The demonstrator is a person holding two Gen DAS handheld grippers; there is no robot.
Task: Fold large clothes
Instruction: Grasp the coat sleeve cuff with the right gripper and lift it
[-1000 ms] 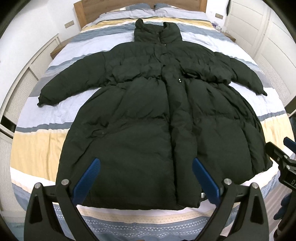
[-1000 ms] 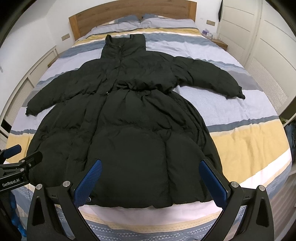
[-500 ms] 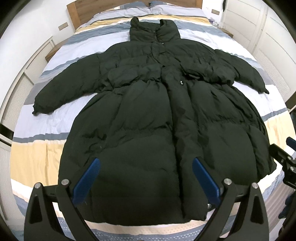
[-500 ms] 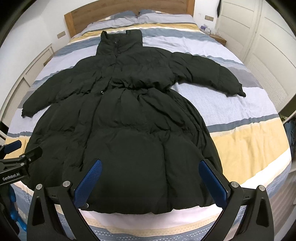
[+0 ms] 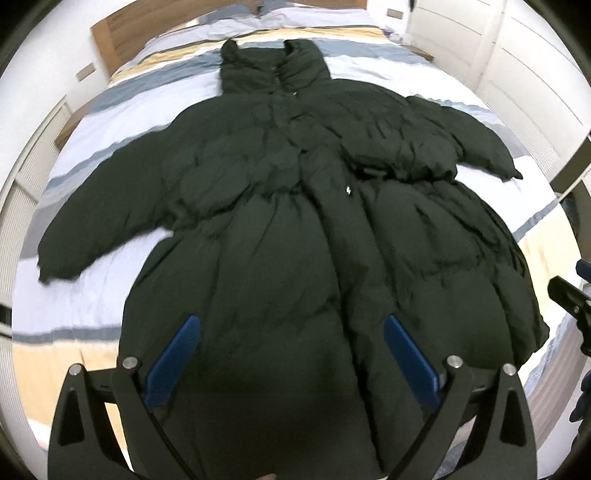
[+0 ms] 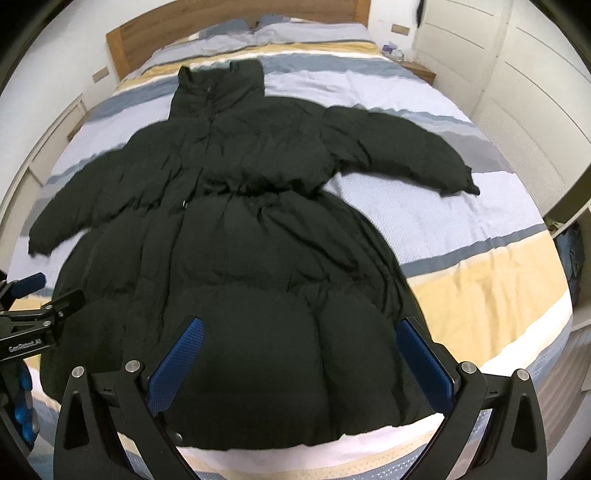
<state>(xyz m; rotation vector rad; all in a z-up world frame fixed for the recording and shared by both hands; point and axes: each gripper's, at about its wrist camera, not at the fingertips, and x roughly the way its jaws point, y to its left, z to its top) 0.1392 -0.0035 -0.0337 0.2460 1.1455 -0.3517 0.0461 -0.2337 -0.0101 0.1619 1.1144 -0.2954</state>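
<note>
A long black puffer coat (image 5: 295, 229) (image 6: 258, 251) lies flat and face up on the striped bed (image 5: 92, 258) (image 6: 480, 266), collar toward the headboard, both sleeves spread out to the sides. My left gripper (image 5: 291, 328) hovers open over the coat's lower left part, its blue pads (image 5: 173, 354) wide apart and empty. Over the lower right hem my right gripper (image 6: 301, 332) is open too, nothing between its blue pads (image 6: 424, 362). Each gripper shows at the edge of the other's view: the right gripper (image 5: 570, 299), the left gripper (image 6: 40, 314).
A wooden headboard (image 6: 221, 26) and pillows (image 6: 280, 29) are at the far end. White wardrobe doors (image 6: 524, 81) line the right side. A bedside table (image 6: 417, 70) stands at the far right, and low white cabinets (image 5: 22, 192) run along the left.
Both grippers have moved forward and lower over the coat, so its hem now reaches under the fingers. The coat itself has not moved. Both grippers stay open.
</note>
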